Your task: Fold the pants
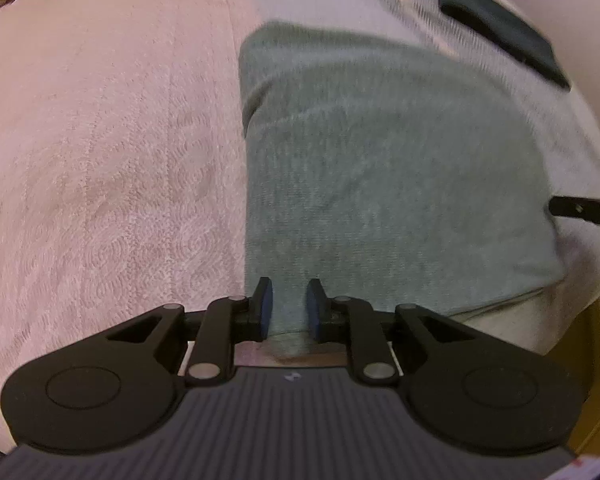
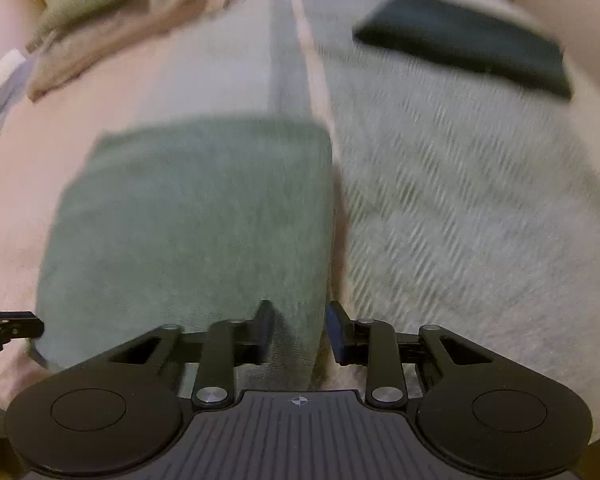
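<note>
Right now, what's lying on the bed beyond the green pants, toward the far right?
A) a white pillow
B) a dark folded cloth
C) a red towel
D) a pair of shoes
B: past the green pants a dark folded cloth lies flat on the bed cover, apart from the pants, and the left wrist view shows it too.

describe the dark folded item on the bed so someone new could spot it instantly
Start at the bed, covered by a pink textured blanket on one side and a pale striped spread on the other. On the striped side, far from both grippers, lies the dark folded item. It is flat, rectangular and nearly black, unlike the larger grey-green pants in front of the grippers.
</note>
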### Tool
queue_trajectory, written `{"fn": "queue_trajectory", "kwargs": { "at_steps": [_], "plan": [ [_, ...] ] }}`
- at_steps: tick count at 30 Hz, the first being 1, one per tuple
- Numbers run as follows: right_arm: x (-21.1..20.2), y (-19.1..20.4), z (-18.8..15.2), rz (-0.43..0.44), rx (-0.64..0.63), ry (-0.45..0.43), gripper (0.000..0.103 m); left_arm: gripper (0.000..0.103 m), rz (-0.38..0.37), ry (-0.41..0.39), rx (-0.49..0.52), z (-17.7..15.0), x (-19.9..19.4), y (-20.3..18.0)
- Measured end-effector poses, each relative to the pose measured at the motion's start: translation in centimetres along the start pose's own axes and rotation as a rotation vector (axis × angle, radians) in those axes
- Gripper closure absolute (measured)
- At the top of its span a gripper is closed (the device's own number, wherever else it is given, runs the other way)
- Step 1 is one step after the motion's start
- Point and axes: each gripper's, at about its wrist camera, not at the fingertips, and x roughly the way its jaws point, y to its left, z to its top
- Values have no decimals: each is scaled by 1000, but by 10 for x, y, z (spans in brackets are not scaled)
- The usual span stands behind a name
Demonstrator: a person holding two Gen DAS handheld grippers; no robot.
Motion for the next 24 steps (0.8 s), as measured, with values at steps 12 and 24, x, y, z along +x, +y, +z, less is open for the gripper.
{"fn": "queue_trajectory", "kwargs": {
  "at_steps": [12,24],
  "plan": [
    [-13,-9,-4,55,98,109,50,87,133,133,-42,18,-25,-24],
    [-63,10,4,113,76,114,42,79,132,73,-19,36,-78,-48]
  ]
}}
